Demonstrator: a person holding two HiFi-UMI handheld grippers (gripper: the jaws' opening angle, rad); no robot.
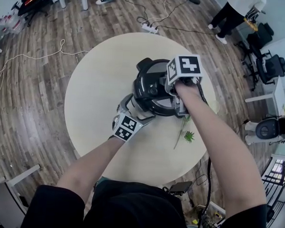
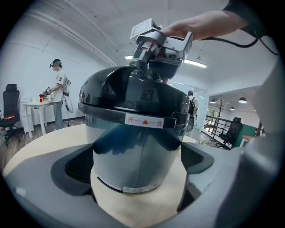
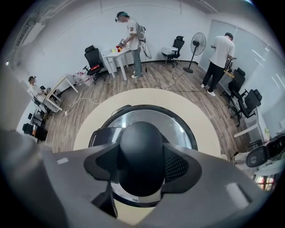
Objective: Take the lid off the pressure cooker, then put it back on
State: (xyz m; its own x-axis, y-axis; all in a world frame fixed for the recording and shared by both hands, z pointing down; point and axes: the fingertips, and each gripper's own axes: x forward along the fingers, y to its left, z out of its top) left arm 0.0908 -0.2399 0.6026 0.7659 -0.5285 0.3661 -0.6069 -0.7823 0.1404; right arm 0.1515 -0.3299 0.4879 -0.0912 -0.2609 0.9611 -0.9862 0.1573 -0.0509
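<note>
A big round table [image 1: 93, 99] with a pale top stands on a wooden floor. Near its middle sits the pressure cooker [image 1: 151, 90], shiny metal below and black on top. Its black lid [image 2: 133, 93] is on the pot, and a band around it has a red triangle on it. The left gripper [image 2: 140, 164] comes in low from the side. Its two jaws press on the metal pot, one on each side. The right gripper [image 3: 141, 165] points down from above. Its jaws are shut tight on the round black knob [image 3: 140, 140] on top of the lid. A small green sprig [image 1: 186, 135] lies on the table near the cooker.
</note>
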